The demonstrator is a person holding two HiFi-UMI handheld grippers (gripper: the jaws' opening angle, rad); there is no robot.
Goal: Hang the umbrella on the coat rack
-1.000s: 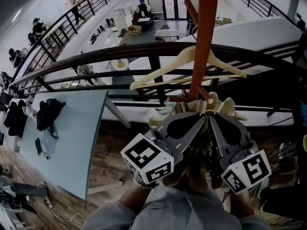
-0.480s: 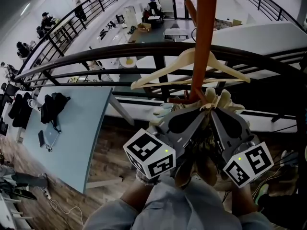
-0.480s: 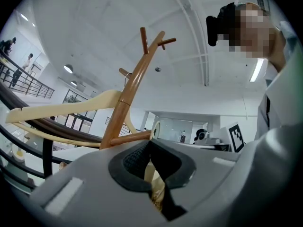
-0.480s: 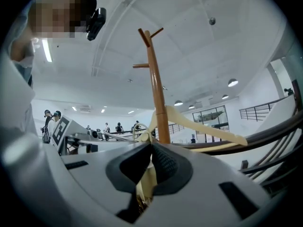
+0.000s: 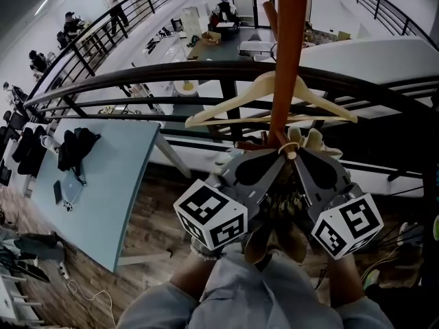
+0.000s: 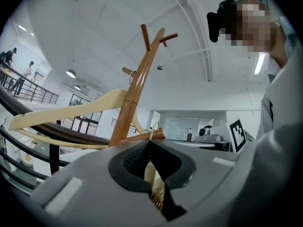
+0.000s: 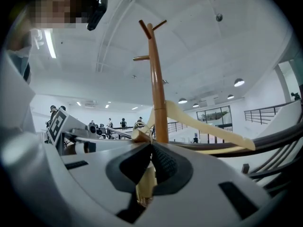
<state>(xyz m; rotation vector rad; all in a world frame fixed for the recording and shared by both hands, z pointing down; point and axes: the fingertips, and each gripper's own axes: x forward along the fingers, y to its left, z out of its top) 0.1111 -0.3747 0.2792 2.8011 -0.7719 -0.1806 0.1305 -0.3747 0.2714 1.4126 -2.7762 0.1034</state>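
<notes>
The brown wooden coat rack pole [image 5: 289, 60] rises just beyond my two grippers. A folded beige umbrella [image 5: 306, 142] is held upright between them, right under a low peg [image 6: 140, 138]. My left gripper [image 5: 278, 159] and right gripper [image 5: 296, 159] meet tip to tip, each shut on the umbrella's cream top [image 6: 151, 173] [image 7: 147, 183]. A thin pale loop [image 6: 154, 135] [image 7: 138, 133] sits at the tip of that peg. The left gripper [image 6: 150, 148] and right gripper [image 7: 151, 150] both point up at the pole [image 6: 135, 91] [image 7: 158, 93]. The rest of the umbrella is hidden below the jaws.
A cream wooden hanger [image 5: 230, 112] hangs on the pole above the peg. A dark balcony railing [image 5: 137, 81] runs just behind the rack, with an open office floor below. A pale blue table [image 5: 103, 184] stands at the left. Upper pegs [image 6: 152, 37] are bare.
Both grippers, still shut on the umbrella, have edged slightly left and closer to the pole. The head view has shifted a little.
</notes>
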